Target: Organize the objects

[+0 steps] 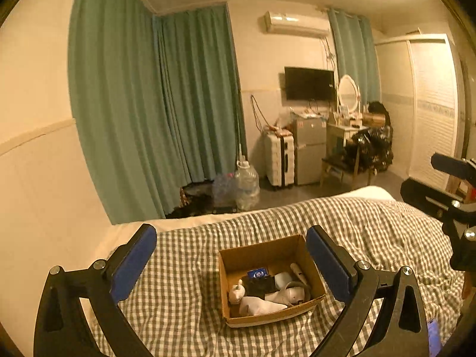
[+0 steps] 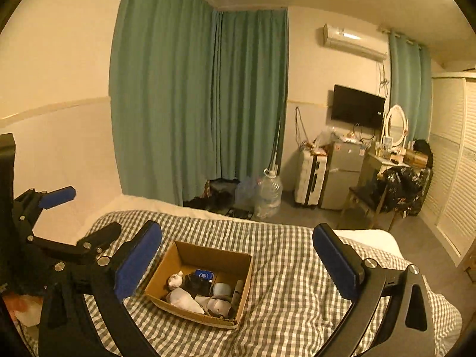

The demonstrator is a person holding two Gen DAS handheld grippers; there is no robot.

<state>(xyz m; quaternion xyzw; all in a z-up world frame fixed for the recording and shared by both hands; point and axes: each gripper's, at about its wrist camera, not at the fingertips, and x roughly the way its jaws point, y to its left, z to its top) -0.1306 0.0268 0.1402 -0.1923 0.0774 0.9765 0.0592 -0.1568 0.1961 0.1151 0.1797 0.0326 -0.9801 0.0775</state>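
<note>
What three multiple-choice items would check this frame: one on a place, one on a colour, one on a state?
1. Where does the cardboard box sit?
A. On the checked bedcover
B. On the floor by the water jug
C. On the dressing table

2. What colour are the curtains?
A. Red
B. Teal green
C. White

3. How do the jaws of the left gripper and right gripper stand?
A. Both wide apart, nothing between them
B. Both clamped on the box
C. One holds a bottle

Answers:
1 A, the box rests on the checked cover in both wrist views.
2 B, green drapes hang along the wall and corner.
3 A, each pair of blue pads stands apart above the bed, clear of the box.
</note>
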